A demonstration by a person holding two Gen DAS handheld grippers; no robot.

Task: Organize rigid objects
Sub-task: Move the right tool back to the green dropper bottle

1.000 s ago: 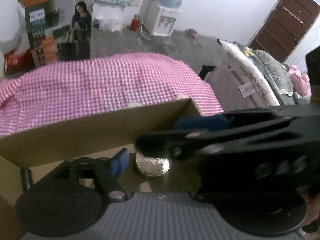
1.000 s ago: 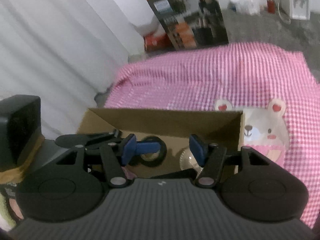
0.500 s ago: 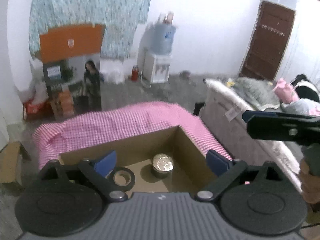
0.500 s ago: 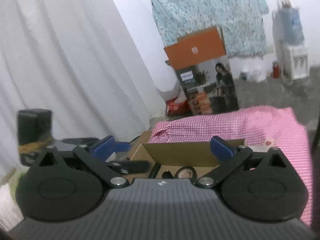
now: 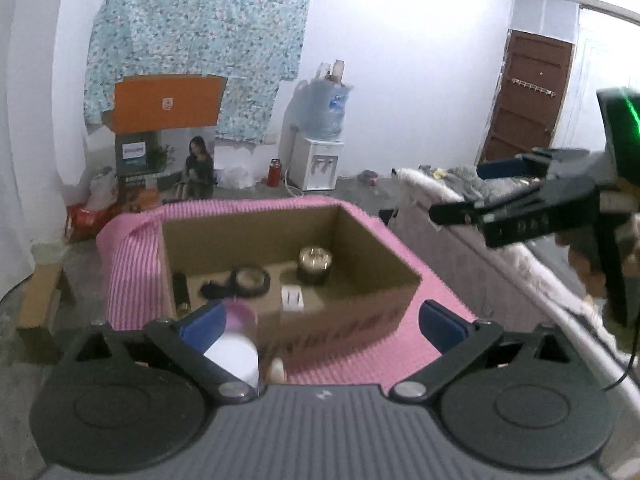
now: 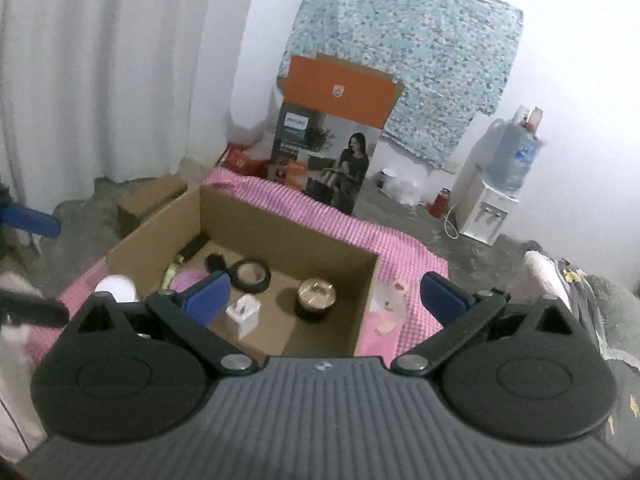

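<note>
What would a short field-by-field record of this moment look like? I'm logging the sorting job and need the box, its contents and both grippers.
container: open cardboard box on pink checked cloth
inside box: black tape roll, dark round tin with shiny lid, small white block, black tube
left gripper: open, empty
right gripper: open, empty
outside box: white cup by the near-left corner
</note>
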